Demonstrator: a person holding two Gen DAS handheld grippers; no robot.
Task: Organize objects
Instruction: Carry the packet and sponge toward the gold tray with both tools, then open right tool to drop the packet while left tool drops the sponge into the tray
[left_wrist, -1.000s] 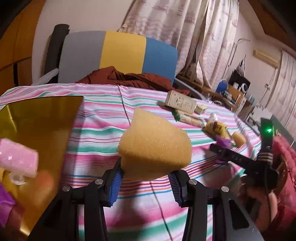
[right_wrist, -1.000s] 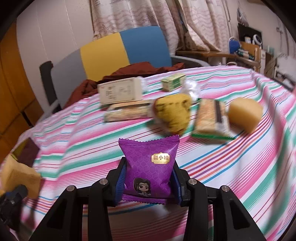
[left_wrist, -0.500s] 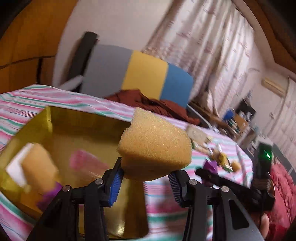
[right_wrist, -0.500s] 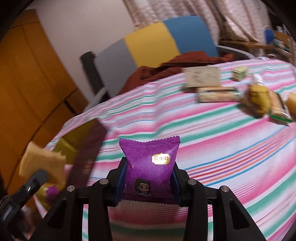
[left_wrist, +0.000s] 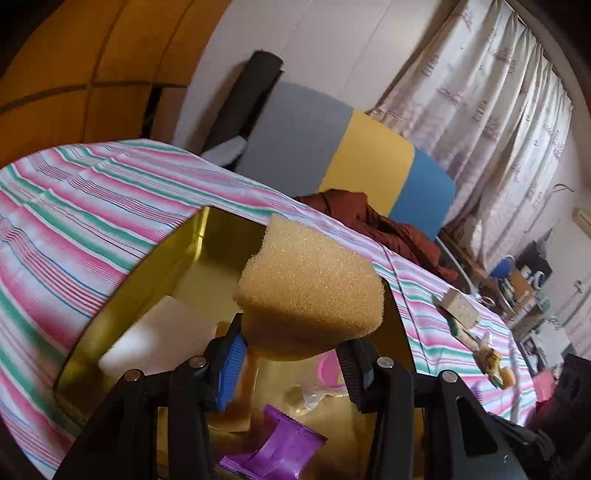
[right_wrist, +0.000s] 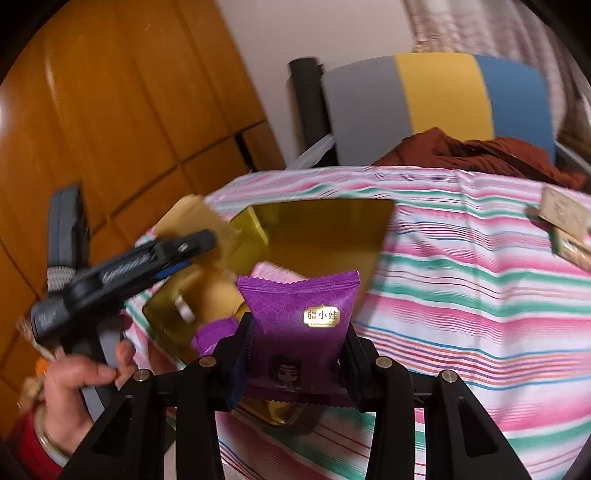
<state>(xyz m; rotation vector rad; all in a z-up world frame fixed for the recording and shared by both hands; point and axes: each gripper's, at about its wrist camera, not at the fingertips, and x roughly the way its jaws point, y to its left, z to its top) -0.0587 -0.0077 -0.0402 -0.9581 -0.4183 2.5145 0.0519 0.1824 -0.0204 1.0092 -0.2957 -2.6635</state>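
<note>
- Left gripper (left_wrist: 291, 354) jaws are pinching a yellow sponge (left_wrist: 308, 291) over the gold tray (left_wrist: 162, 266).
- Right gripper (right_wrist: 297, 354) jaws are pinching a purple snack packet (right_wrist: 299, 321), tray at 12 o'clock on the striped bench (right_wrist: 480, 295).

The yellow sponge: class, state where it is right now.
In the left wrist view the yellow sponge sits centre frame, clamped in the left tool above the gold tray, which holds a purple packet.

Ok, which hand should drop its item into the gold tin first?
Left, probably. Its sponge already hangs over the open gold tin, while the right gripper's purple packet sits at the tin's near edge.
</note>
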